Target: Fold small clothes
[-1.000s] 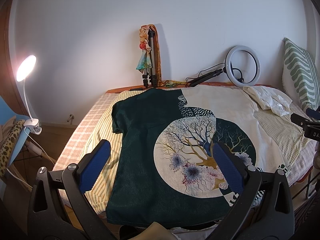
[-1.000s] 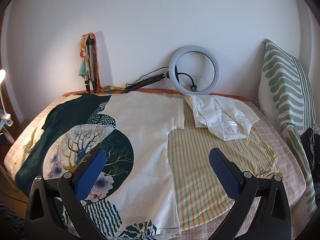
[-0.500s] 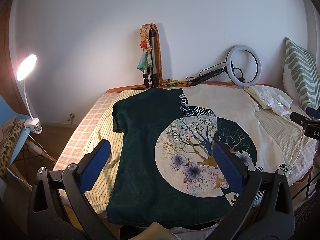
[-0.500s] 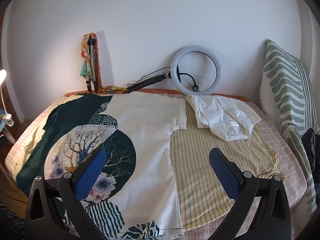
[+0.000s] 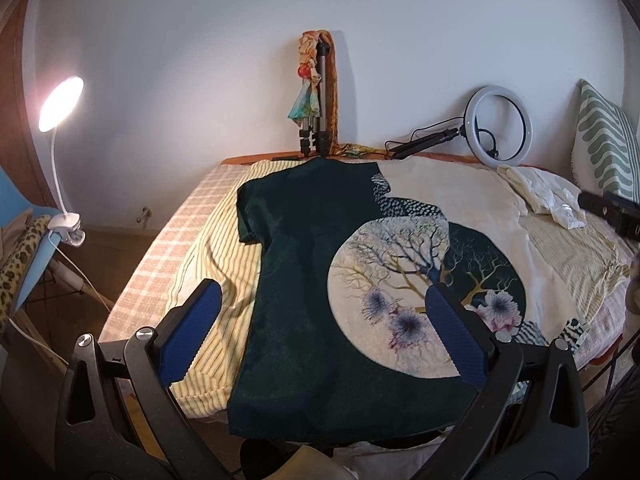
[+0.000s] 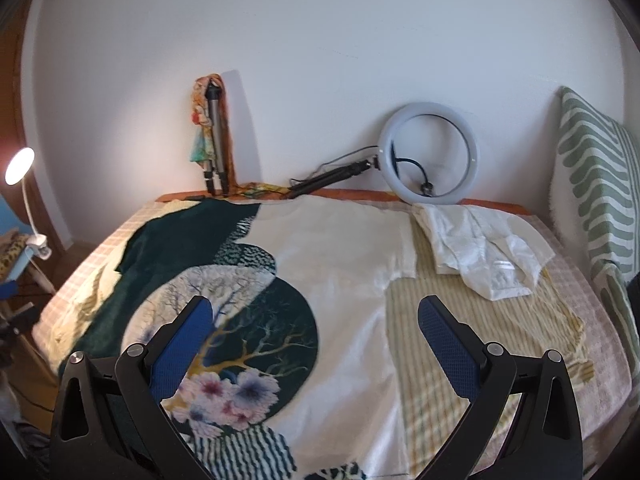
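Both my left tool (image 5: 320, 328) and right tool (image 6: 312, 340) gape wide, holding nothing, above the bed's (image 5: 168, 248) near edge. The printed T-shirt (image 5: 320, 280) lies flat at 12 o'clock: light, limp, likely to sag. I judge hem corners the best hold. A crumpled white garment (image 6: 480, 248) lies at 1 o'clock.

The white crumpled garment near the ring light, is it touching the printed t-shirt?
Apart. In the right wrist view, a strip of striped sheet shows between the white garment and the t-shirt's sleeve edge.

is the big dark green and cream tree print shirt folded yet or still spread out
Spread flat: the dark green and cream tree-print shirt lies open, both sleeves out, no folds.
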### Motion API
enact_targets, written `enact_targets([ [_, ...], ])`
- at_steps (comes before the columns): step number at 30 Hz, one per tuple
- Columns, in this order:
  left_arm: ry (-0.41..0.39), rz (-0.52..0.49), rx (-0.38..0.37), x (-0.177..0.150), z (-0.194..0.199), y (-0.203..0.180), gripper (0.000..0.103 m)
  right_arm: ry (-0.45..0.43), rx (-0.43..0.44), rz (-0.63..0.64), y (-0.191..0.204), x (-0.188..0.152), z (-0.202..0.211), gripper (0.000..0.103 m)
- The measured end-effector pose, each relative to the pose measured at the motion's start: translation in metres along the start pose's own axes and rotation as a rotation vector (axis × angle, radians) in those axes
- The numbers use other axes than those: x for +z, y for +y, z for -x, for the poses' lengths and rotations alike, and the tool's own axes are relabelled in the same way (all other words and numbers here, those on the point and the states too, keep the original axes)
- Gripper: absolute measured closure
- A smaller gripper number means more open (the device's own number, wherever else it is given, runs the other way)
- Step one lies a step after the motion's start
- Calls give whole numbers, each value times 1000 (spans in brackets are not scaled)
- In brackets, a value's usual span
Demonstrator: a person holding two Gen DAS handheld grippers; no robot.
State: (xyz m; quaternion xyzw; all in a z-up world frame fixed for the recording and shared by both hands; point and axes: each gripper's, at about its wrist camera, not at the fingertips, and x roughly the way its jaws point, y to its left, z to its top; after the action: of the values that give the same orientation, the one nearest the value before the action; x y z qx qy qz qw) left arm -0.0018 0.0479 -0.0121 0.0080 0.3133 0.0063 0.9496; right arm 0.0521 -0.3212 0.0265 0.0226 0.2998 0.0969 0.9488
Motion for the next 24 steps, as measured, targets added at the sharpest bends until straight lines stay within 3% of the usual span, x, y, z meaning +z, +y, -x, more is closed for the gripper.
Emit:
enact_targets([
  [3,-4,-1,-6,-11,0,10,5,6,58,24,15,9,-9,5],
  [8,36,92,-26,-37,-1,37,19,70,191,52,46,24,-33,26],
  [12,93,242,-72,-65,-7,62,40,99,287,55,71,48,-48,31],
  [15,151,297,-81,-80,-18,68,52,97,352,81,101,71,-58,31],
  [24,216,359,44,-109,-38,87,53,236,549,104,191,120,-122,31],
])
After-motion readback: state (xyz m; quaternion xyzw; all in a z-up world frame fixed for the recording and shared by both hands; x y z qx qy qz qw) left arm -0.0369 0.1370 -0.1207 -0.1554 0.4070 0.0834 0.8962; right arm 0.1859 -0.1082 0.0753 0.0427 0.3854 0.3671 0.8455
